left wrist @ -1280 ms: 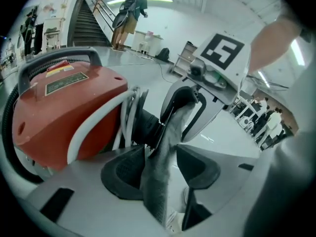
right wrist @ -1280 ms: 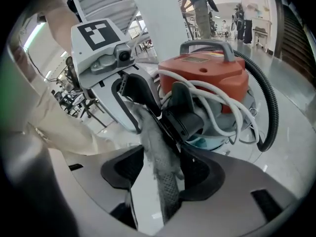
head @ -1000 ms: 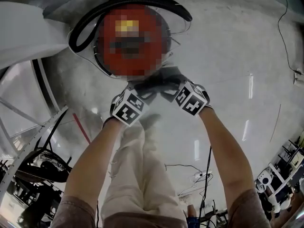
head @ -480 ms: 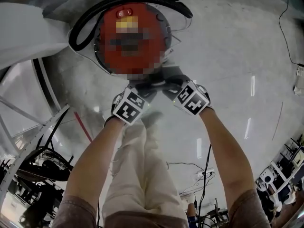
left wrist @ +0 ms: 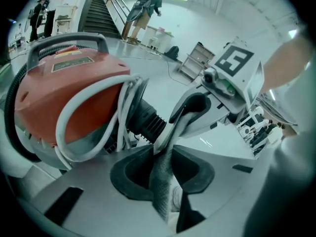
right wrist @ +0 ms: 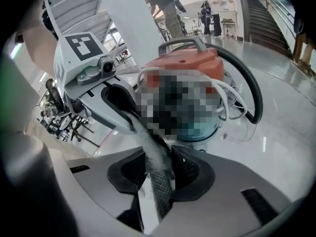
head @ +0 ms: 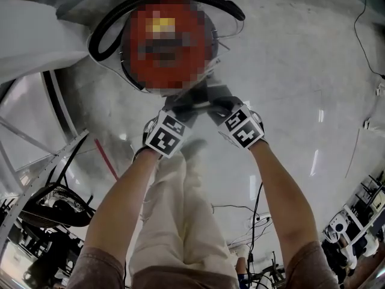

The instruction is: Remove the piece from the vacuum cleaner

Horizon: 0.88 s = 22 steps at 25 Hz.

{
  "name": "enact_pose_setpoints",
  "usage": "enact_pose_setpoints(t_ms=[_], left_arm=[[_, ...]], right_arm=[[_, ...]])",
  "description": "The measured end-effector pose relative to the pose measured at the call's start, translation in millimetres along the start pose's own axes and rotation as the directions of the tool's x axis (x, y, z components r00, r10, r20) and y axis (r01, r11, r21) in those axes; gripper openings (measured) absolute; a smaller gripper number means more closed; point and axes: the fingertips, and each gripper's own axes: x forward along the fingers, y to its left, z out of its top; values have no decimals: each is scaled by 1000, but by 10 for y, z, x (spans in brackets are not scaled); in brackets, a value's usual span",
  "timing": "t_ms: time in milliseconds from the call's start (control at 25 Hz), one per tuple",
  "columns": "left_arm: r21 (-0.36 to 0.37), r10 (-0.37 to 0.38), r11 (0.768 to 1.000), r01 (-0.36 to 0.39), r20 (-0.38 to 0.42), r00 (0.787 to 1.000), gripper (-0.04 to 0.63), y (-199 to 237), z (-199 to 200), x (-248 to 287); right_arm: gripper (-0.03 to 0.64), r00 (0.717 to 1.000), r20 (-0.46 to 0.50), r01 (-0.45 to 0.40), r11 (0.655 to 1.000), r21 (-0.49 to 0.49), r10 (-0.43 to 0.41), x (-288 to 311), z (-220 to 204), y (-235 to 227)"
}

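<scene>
No legible txt: label [left wrist: 73, 63] on vacuum cleaner [left wrist: 44, 107] too small/blurry.

The front of the vacuum cleaner [right wrist: 187, 63] is blurred, and the grey strip [right wrist: 158, 181] between the jaws seems to end hidden below them.

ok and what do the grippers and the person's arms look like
The left gripper and the right gripper look alike: pale grey bodies, black curved jaw pads and a white cube with black square markers. Each has a small round camera lens beside its cube. The person wears short brownish sleeves, and the forearms are bare.
</scene>
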Motion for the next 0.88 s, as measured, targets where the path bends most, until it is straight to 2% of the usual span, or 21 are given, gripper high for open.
enact_pose_setpoints(t_ms=[120,560,720,880], left_arm=[[-4,5,1000,-5,19,1000,87,-20,23,-24],[-13,21,1000,-22,-10,1000,81,-36,-89,-44],[15,-26,1000,27,-53,998,73,-239,-267,-29],[1,-49,999,49,-53,997,72,-387,-422,7]], right_arm=[[98,999,11,31,999,20,-31,-23,-17,12],[75,994,57,89,994,69,-93,-60,22,108],[60,998,16,64,998,28,-64,-68,-172,268],[57,999,1,45,999,16,-45,-56,-340,381]])
